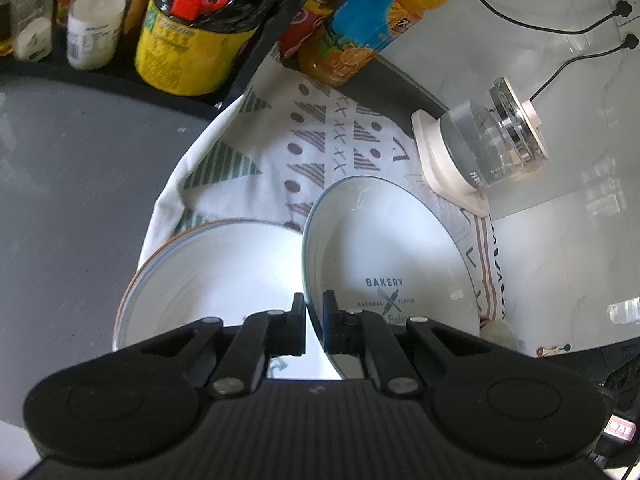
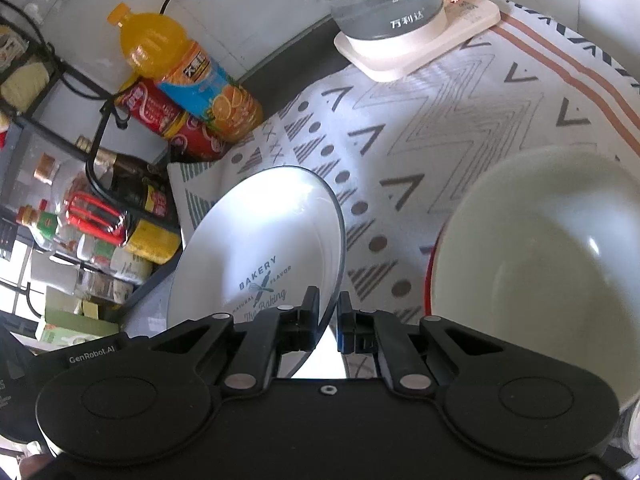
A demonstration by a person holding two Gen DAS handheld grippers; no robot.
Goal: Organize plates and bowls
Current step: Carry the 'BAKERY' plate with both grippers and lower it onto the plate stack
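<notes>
In the left wrist view my left gripper (image 1: 314, 304) is shut on the rim of a white "BAKERY" plate (image 1: 384, 248) with a blue edge, held tilted above the patterned cloth (image 1: 320, 140). A second white plate (image 1: 208, 276) with an orange rim lies to its left, below the gripper. In the right wrist view my right gripper (image 2: 329, 305) is shut on the rim of a "BAKERY" plate (image 2: 260, 248), also tilted. A large pale bowl (image 2: 540, 264) with a red outside sits to the right of it on the cloth (image 2: 440, 128).
A glass kettle on a cream base (image 1: 480, 144) stands at the cloth's far edge; it also shows in the right wrist view (image 2: 396, 12). An orange juice bottle (image 2: 192, 76) and red bottle (image 2: 168, 120) lie beside a black rack of jars and bottles (image 1: 180, 52). Power cords (image 1: 560, 68) run along the wall.
</notes>
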